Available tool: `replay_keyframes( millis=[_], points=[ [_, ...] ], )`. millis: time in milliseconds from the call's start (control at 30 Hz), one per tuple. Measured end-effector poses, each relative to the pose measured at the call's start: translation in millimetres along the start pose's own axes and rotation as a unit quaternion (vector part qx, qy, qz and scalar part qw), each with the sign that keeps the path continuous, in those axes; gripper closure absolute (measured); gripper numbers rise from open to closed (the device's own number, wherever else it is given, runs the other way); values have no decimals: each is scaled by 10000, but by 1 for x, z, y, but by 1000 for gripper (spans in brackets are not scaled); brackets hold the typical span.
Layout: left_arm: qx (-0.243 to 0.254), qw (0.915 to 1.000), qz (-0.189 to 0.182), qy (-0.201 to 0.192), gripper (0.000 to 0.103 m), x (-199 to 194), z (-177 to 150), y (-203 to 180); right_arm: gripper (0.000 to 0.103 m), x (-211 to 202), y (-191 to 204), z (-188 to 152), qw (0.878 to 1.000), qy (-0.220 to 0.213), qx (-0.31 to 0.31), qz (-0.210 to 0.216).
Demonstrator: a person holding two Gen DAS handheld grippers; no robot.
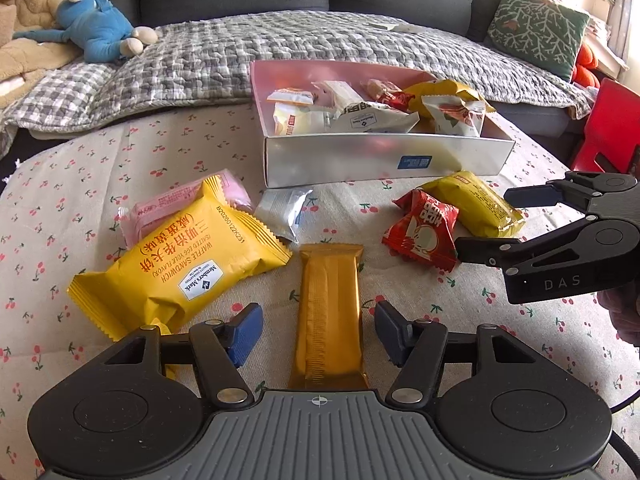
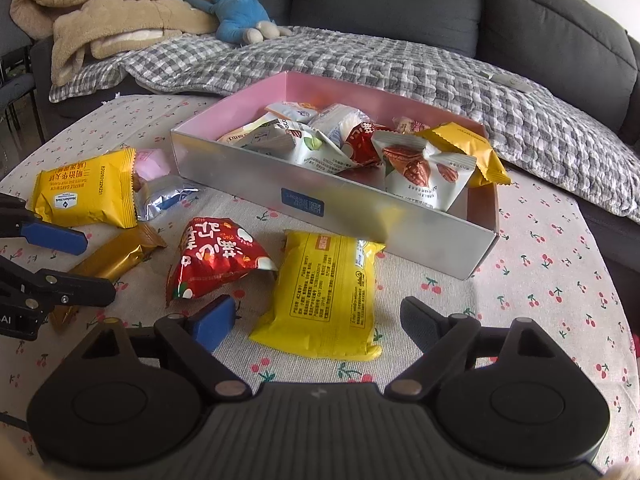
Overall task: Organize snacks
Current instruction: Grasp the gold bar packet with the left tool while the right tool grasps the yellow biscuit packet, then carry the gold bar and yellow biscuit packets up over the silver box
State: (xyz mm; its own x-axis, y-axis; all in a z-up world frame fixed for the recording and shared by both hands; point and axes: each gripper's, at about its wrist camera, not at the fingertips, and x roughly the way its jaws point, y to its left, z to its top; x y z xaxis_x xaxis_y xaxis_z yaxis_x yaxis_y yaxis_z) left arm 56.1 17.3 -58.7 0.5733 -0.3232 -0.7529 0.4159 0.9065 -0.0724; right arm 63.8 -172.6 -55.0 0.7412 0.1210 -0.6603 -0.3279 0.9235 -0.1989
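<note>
A silver box with a pink inside holds several snack packets. Loose on the cherry-print tablecloth lie a gold bar, a yellow waffle packet, a pink packet, a silver packet, a red packet and a second yellow packet. My left gripper is open, its jaws on either side of the gold bar. My right gripper is open, its jaws on either side of the second yellow packet.
A grey sofa with a checked quilt runs behind the table. A blue plush toy and a beige blanket lie on it. A green cushion and a red chair stand at the right.
</note>
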Motion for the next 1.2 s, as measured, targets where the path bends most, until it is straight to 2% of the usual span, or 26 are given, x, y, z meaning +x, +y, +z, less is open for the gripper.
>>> replay_keyframes(
  millis=[200, 333, 400, 467, 533, 967, 1200],
  points=[
    [227, 9997, 104, -43, 53, -3, -6, -3, 22, 3, -1, 4, 9999, 20, 63, 107],
    [321, 9994, 111, -62, 60, -4, -7, -6, 31, 2, 0, 5, 9998, 15, 17, 174],
    [343, 9993, 109, -58, 63, -4, -7, -8, 38, 2, 2, 5, 9999, -16, -27, 165],
    [385, 9992, 134, -41, 69, -5, -8, -10, 52, 1, 4, 6, 9998, -52, -63, 193],
    [457, 9987, 202, -25, 71, -6, -9, -12, 55, 1, 6, 6, 9998, -57, -116, 158],
    [272, 9995, 123, 78, 75, -14, -13, -14, 57, -5, 8, 11, 9999, 34, 7, 106],
    [13, 10000, 26, 94, 76, -20, -10, -10, 57, -17, -2, 15, 9994, -39, 339, 21]
  ],
)
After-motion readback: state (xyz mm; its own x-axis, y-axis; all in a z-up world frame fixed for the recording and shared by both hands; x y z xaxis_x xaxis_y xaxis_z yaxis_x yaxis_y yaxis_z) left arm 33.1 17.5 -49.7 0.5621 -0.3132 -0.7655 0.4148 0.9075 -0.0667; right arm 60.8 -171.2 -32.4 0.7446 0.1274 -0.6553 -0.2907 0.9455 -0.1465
